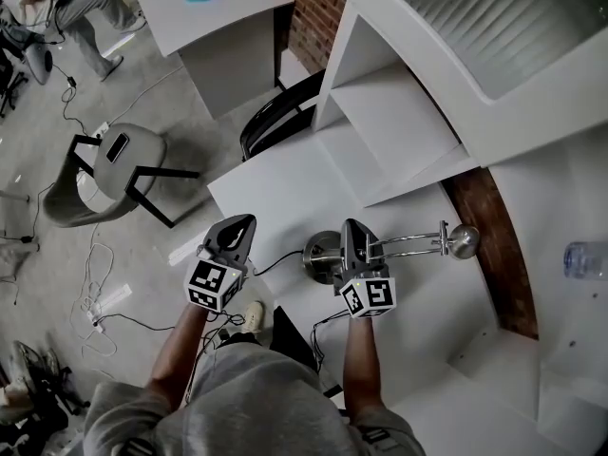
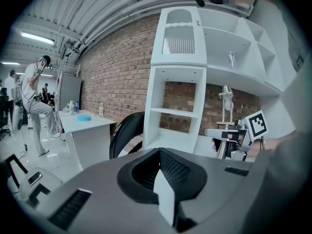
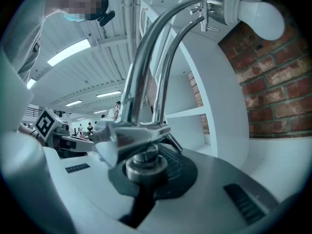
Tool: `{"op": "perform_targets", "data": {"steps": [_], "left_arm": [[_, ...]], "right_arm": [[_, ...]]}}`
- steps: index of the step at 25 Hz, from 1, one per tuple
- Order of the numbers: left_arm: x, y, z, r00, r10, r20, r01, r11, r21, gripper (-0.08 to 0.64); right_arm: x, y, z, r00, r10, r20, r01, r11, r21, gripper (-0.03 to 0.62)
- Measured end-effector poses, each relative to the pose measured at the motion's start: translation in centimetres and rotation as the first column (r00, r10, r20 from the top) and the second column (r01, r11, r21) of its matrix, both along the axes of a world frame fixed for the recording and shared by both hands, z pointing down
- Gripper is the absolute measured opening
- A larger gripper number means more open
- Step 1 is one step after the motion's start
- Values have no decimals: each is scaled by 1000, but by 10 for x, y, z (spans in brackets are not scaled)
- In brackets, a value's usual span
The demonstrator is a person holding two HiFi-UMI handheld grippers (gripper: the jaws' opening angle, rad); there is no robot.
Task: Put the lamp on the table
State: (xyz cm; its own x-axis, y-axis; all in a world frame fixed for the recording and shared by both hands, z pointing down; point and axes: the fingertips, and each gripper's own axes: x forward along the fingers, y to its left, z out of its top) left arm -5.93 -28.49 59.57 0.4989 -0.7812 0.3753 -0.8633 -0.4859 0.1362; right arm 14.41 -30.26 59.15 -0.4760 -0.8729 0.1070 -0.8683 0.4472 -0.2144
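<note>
A chrome desk lamp [image 1: 408,245] hangs over the white table [image 1: 271,193], its round base [image 1: 319,255] to the left and its head [image 1: 463,241] to the right. My right gripper [image 1: 352,231] is shut on the lamp's stem just above the base. In the right gripper view the stem [image 3: 142,167] sits between the jaws, and two chrome arms [image 3: 146,72] rise to a white bulb [image 3: 261,18]. I cannot tell whether the base touches the table. My left gripper [image 1: 238,226] is shut and empty, left of the lamp, and sees it upright [image 2: 224,113]. A thin black cord [image 1: 277,263] runs left from the base.
A white shelf unit [image 1: 399,112] stands against the brick wall behind the table. A black chair [image 1: 275,112] is tucked at the table's far end. A grey chair [image 1: 114,164], cables and a second desk [image 1: 218,17] are to the left. A water bottle [image 1: 583,259] lies at the right.
</note>
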Motion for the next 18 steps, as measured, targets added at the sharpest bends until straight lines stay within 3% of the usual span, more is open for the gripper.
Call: {"op": "perform_targets", "data": {"steps": [18], "left_arm": [[1, 16, -2, 1000, 15, 10, -15, 1000, -4, 3]], "right_arm": [[-11, 14, -2, 998, 12, -56, -8, 998, 65, 20]]}}
